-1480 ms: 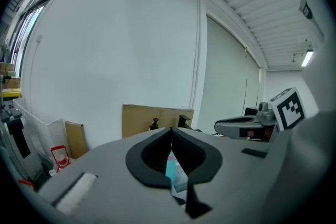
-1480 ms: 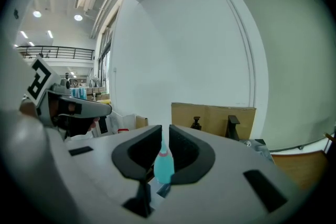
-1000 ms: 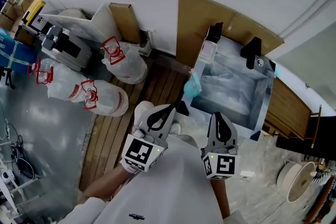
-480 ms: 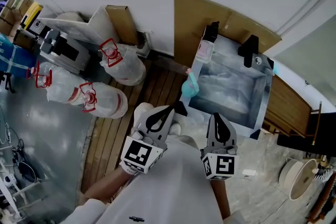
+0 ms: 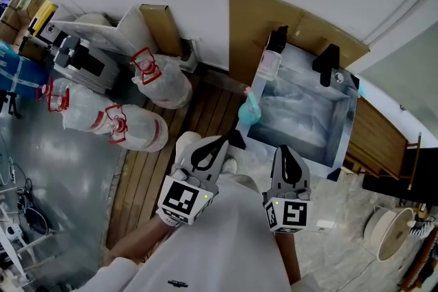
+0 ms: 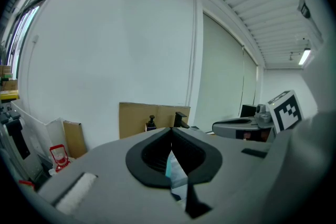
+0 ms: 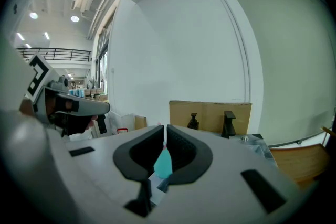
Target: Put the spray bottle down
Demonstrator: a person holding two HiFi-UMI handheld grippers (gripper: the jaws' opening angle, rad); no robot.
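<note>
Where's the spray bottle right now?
In the head view the teal spray bottle stands at the steel sink's left edge, nearer than the soap dispenser, just beyond the left tongs.

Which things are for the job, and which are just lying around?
For the job: spray bottle, left tool, right tool, both shut and empty.
Just lying about: sink, tap, soap pump, water jugs, cardboard.

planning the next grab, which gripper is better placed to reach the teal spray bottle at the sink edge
Left, probably: the left gripper, shut and empty, sits nearer the spray bottle and points at it; the right gripper points more into the sink.
</note>
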